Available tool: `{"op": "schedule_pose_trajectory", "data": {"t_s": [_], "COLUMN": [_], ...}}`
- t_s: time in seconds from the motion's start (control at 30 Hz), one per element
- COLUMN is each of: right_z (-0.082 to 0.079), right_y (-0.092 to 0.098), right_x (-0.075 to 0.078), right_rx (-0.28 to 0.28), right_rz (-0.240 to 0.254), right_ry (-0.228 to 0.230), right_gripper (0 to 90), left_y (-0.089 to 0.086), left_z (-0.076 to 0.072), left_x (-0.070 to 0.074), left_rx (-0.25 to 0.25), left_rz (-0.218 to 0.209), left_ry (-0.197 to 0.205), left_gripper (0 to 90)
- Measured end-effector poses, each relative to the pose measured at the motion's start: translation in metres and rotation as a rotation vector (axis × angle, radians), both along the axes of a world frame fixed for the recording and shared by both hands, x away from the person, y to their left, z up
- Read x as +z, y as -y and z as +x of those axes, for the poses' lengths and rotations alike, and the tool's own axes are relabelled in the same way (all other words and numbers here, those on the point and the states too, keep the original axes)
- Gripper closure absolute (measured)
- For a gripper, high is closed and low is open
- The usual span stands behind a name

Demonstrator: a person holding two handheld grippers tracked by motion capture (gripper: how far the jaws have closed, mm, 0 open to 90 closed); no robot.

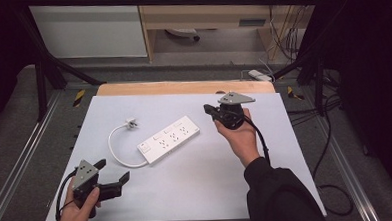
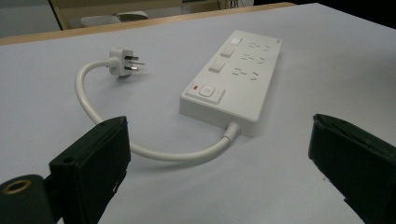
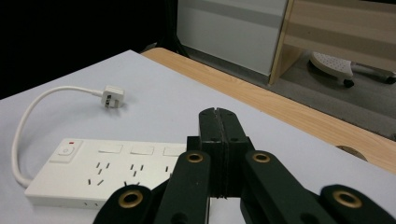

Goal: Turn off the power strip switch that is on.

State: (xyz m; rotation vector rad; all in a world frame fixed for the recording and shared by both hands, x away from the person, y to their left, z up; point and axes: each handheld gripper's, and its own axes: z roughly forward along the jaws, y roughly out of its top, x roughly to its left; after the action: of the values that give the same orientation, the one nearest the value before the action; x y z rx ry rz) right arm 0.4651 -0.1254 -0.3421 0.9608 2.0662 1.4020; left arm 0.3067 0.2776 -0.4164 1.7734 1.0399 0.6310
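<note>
A white power strip [image 1: 169, 139] lies near the middle of the pale table [image 1: 197, 180], its short white cable [image 1: 113, 146] looping left to a white plug [image 1: 131, 123]. The strip [image 2: 233, 77] and plug [image 2: 122, 63] lie ahead of my left gripper [image 1: 112, 171], which is held open and empty at the front left; its black fingers [image 2: 93, 163] stand wide apart. My right gripper [image 1: 209, 110] hovers just right of the strip's far end, jaws pressed together with nothing between them. From the right gripper view the strip [image 3: 102, 172] lies to the left of the shut fingertips [image 3: 218, 116].
A wooden strip [image 1: 183, 87] edges the table's far side. Beyond it stand a white cabinet [image 1: 88, 30] and a wooden shelf unit [image 1: 205, 15]. Dark cables [image 1: 331, 149] trail on the floor at the right. Metal frame bars [image 1: 46, 57] cross the back left.
</note>
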Motion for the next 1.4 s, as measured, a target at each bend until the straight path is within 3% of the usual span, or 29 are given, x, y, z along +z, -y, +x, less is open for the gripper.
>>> {"op": "schedule_pose_trajectory", "data": {"t_s": [0.43,1.4], "right_z": [0.020,0.048], "right_y": [-0.014,-0.045], "right_x": [-0.008,-0.031], "right_rx": [-0.004,-0.010], "right_rz": [-0.013,-0.043], "right_ry": [-0.035,-0.124], "right_gripper": [90.0,90.0], "left_y": [-0.001,-0.003], "left_z": [0.000,0.001], "left_x": [0.000,0.001], "left_rx": [0.002,0.006], "left_rz": [-0.001,-0.008], "left_ry": [0.001,-0.002], "left_gripper": [5.6,5.7]}}
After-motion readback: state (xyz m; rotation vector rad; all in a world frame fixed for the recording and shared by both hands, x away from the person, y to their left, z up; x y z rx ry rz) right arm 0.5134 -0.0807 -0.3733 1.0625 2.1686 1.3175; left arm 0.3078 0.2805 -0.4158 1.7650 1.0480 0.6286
